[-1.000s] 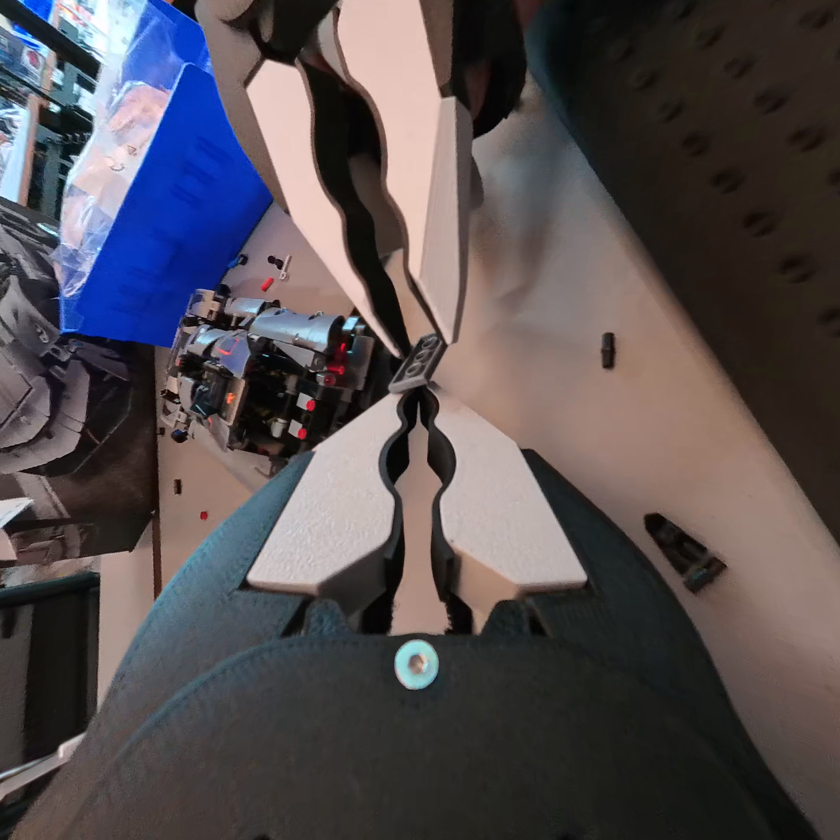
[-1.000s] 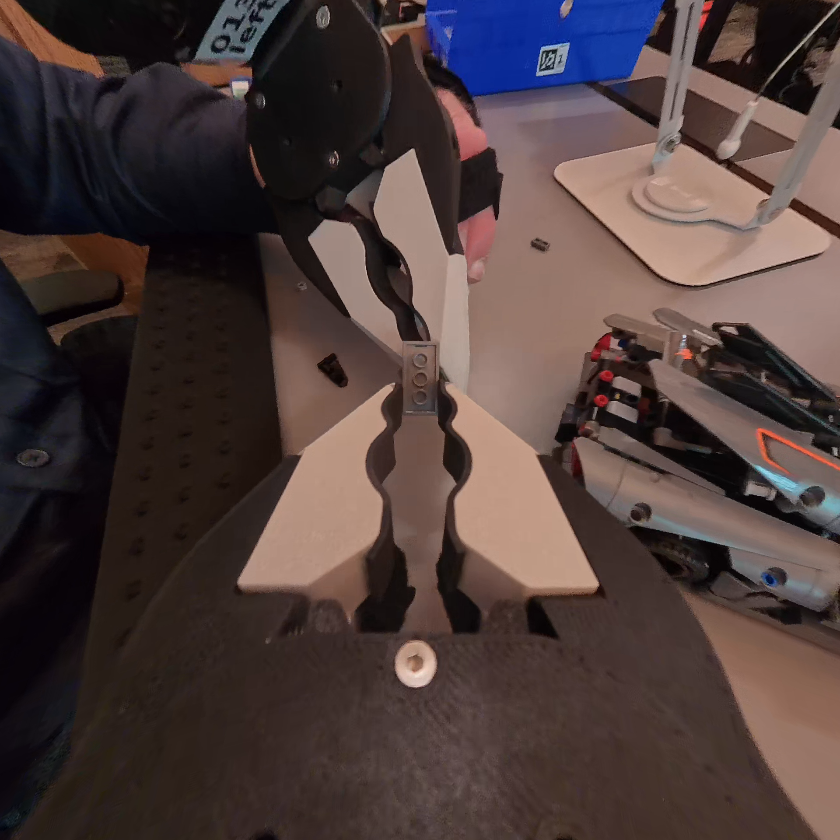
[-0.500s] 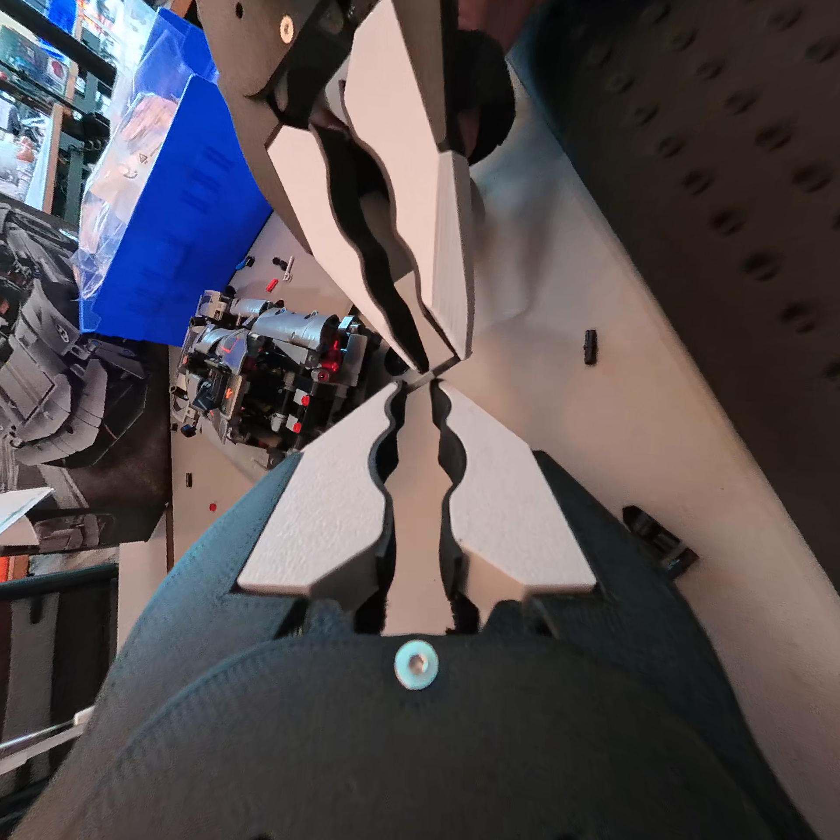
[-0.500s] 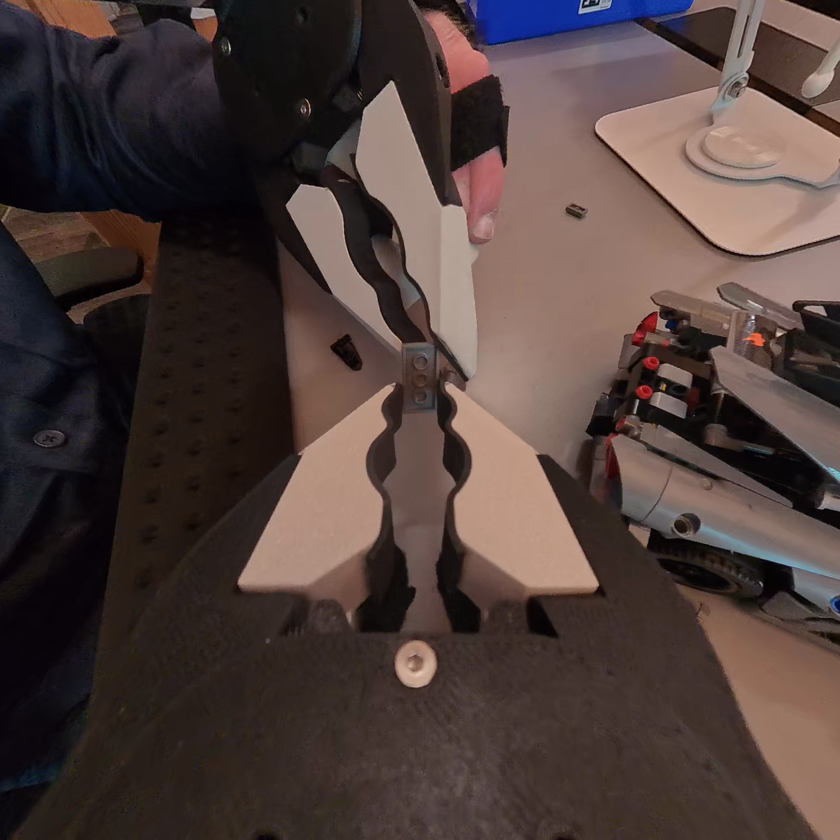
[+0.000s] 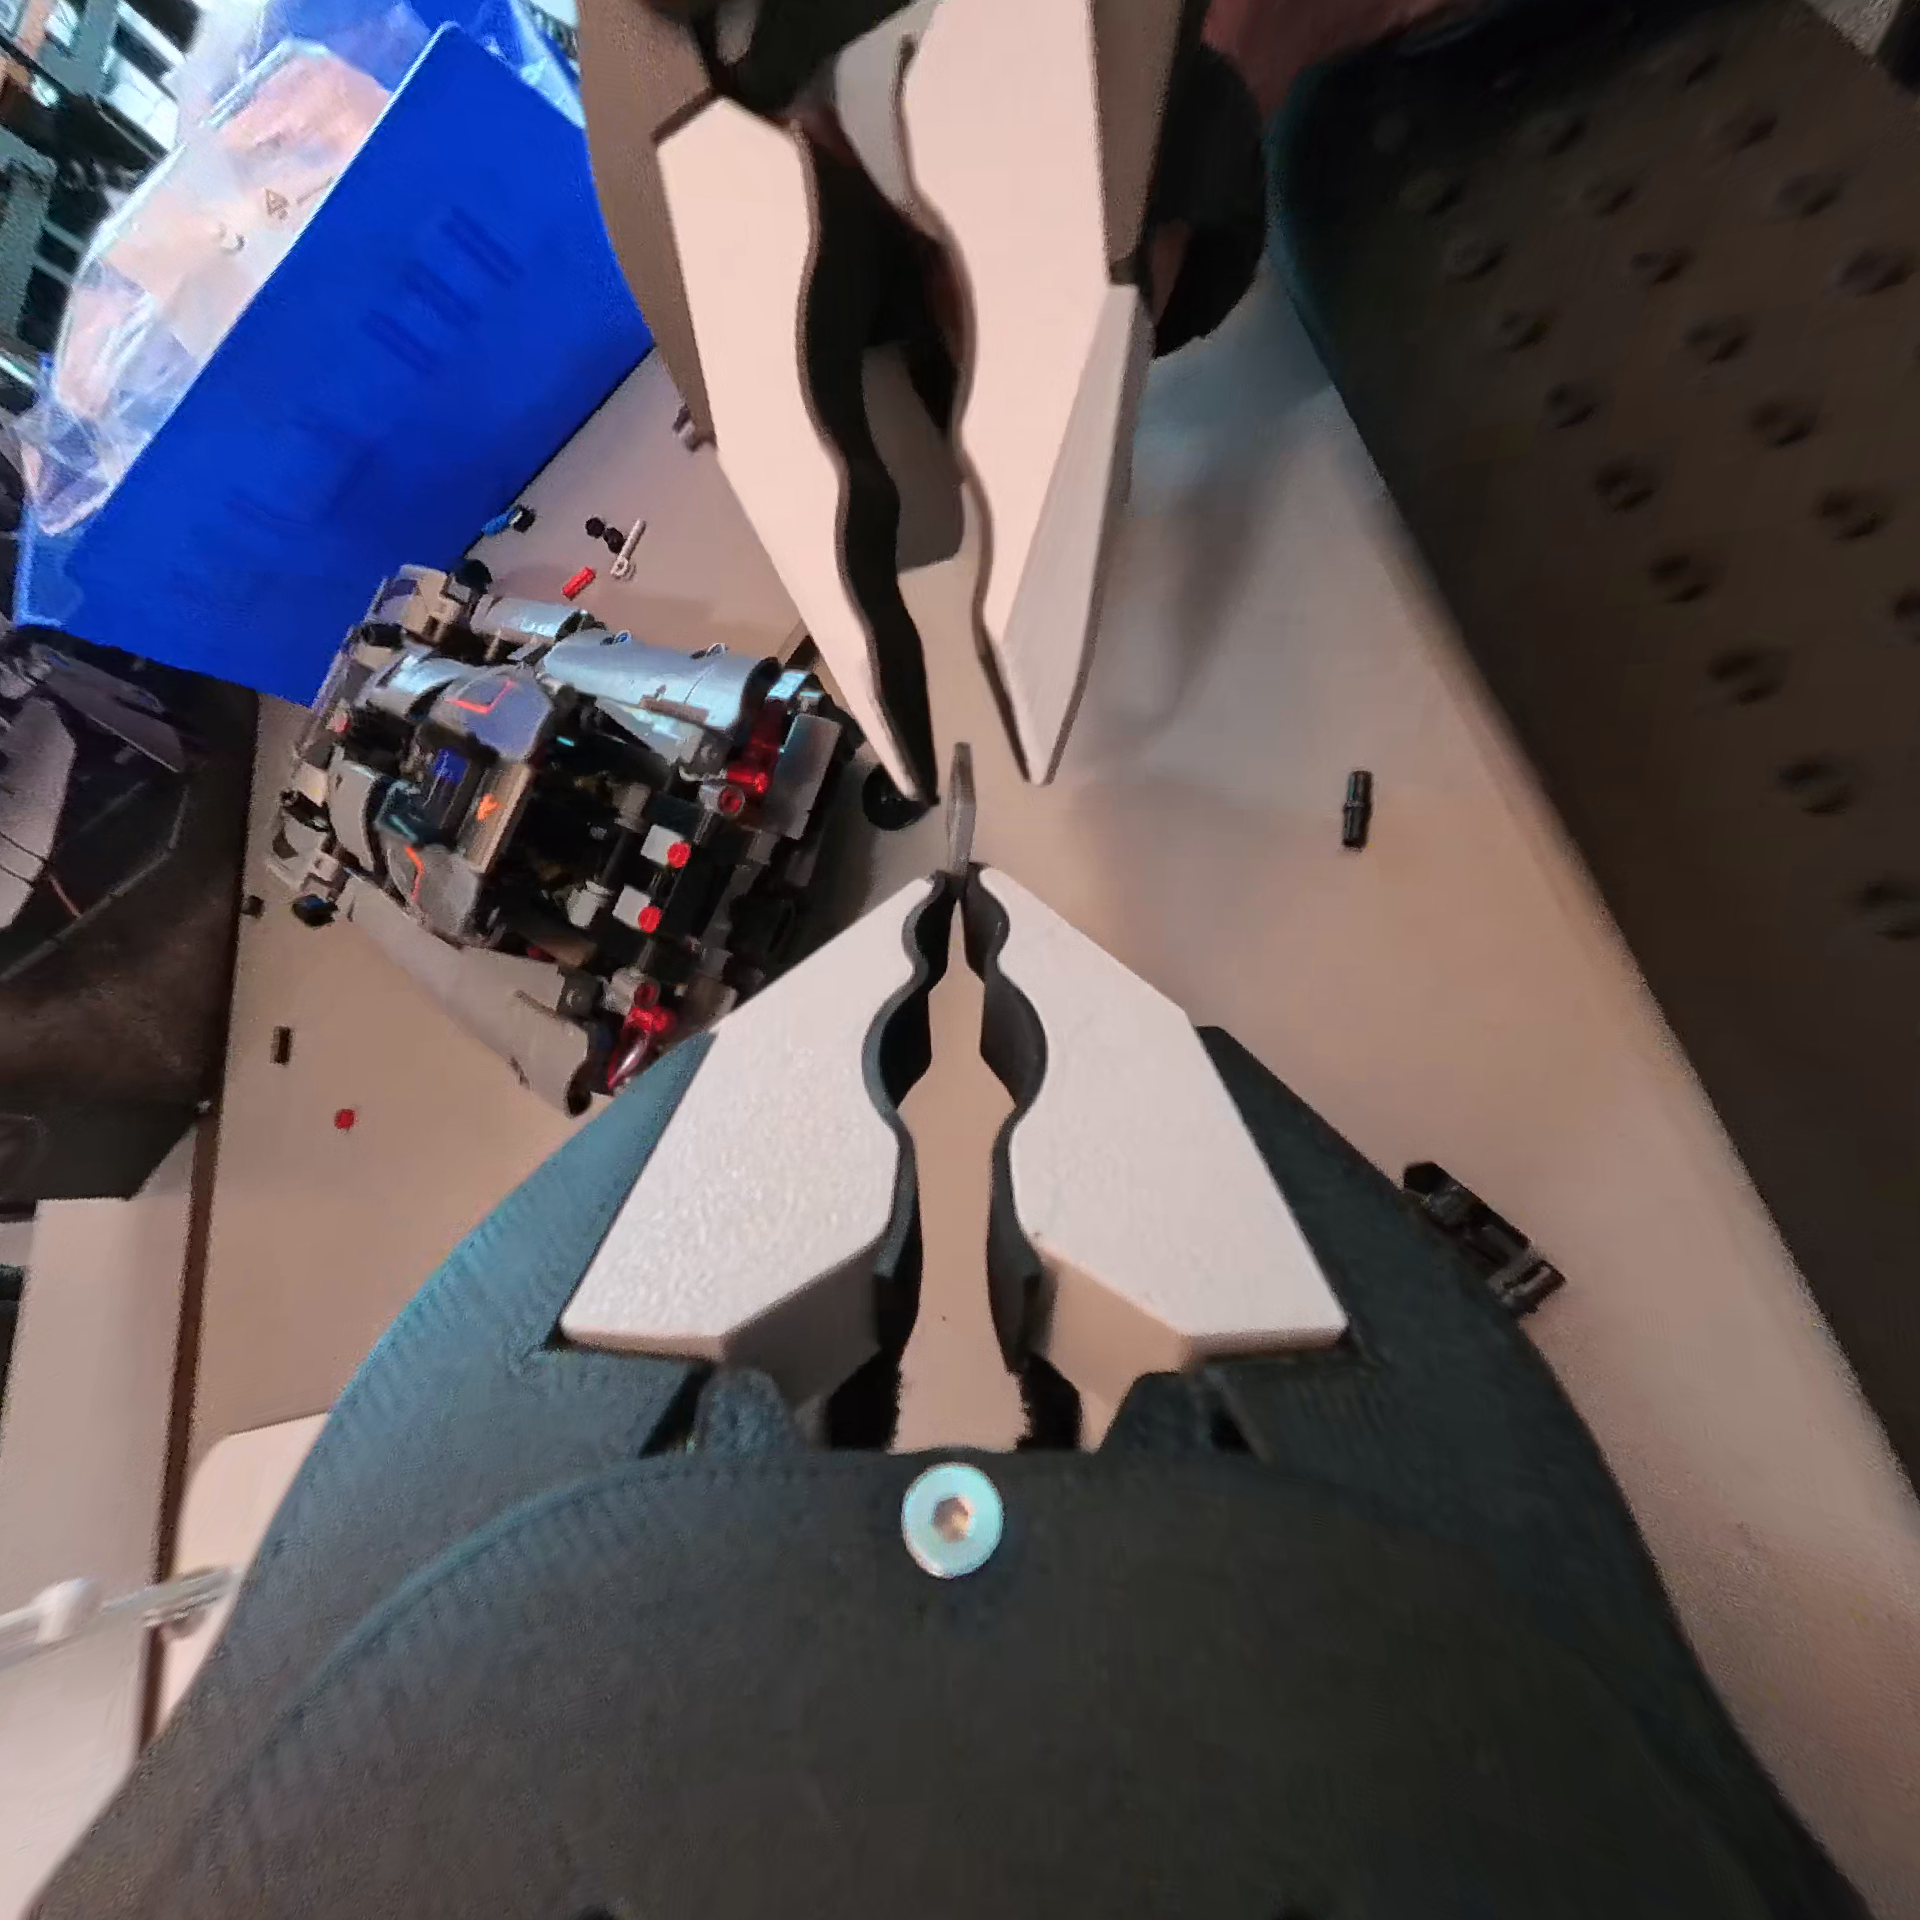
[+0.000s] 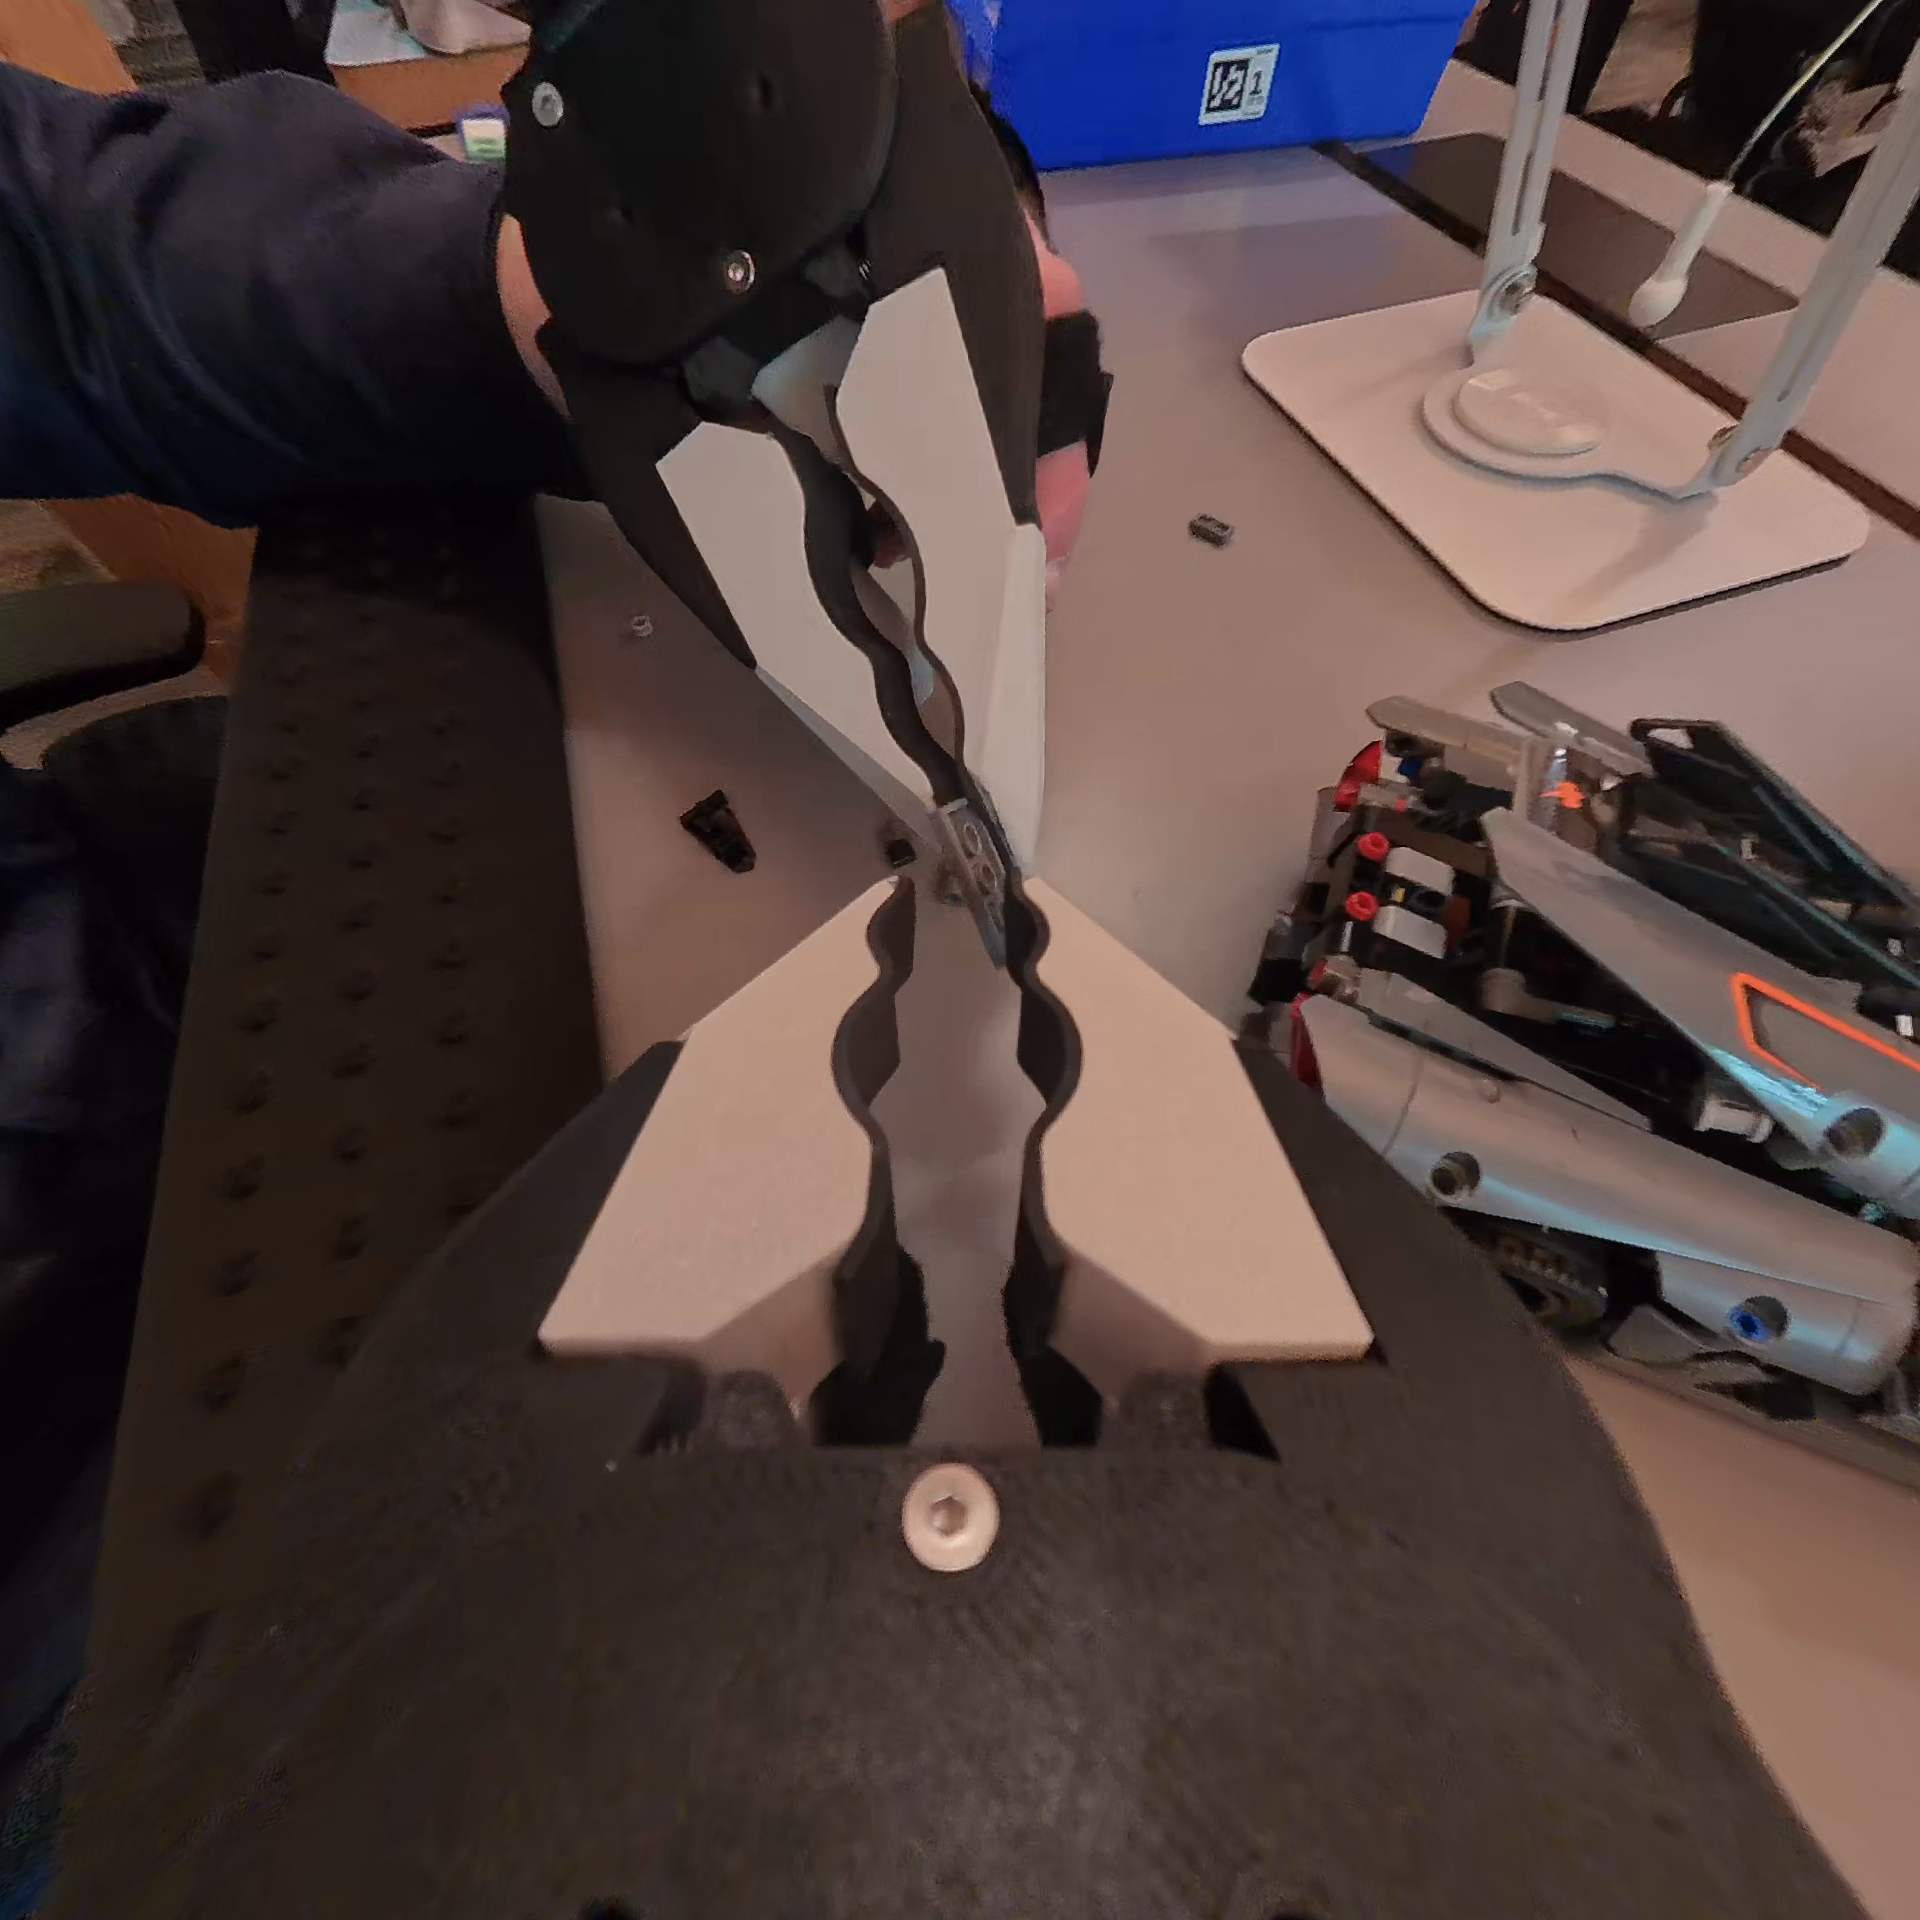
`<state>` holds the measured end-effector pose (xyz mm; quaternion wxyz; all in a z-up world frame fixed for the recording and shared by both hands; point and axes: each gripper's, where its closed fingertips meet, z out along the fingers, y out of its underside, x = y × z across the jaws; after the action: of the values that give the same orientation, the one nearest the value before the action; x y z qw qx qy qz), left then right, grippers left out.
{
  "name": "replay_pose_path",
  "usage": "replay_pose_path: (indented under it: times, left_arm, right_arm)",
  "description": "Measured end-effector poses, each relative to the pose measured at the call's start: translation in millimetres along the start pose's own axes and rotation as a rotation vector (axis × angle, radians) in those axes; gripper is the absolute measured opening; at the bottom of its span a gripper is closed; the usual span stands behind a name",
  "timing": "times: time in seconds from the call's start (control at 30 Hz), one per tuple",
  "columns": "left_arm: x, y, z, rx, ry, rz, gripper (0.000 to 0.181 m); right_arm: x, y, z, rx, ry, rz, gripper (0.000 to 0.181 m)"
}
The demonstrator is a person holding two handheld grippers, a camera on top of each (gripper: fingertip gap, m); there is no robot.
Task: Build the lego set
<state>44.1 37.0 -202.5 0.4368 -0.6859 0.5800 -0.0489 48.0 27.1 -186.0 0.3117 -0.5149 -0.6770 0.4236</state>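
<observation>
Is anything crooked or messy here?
Yes. The small grey plate sits tilted between the two grippers, pinched by the left gripper. Tiny loose pieces lie scattered on the table around the car model.

A blue bin sits on the tabletop at upper centre; a white stand base occupies the upper right, a dark perforated board the left.

The blue bin ran off the upper left of the left wrist view, the clear bag in it blurred. The lego car was cut by the right edge of the right wrist view. The small grey plate showed only edge-on at centre, its studs hidden. Loose small pieces near the bin were too tiny to identify. The stand left the frame's top.
</observation>
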Motion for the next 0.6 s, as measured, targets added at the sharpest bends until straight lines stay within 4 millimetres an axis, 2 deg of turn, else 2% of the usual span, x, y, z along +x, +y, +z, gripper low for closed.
replay_pose_path:
  times: [0.17,0.27,0.4,0.6]
  left_arm:
    - [-5,0,-2,0.06,0.045,-0.137,0.0]
    - [-9,8,-2,0.05,0.052,-0.181,0.0]
    - [-13,14,-2,0.041,0.05,-0.215,0.0]
    - [-14,20,1,0.025,0.06,-0.252,0.0]
  right_arm:
    - [9,-8,-9,0.029,0.117,-0.092,0.017]
    - [19,-17,-24,0.083,0.205,-0.105,0.015]
    - [35,-17,-42,0.112,0.318,-0.097,0.013]
    - [41,-11,-41,0.068,0.37,-0.119,0.012]
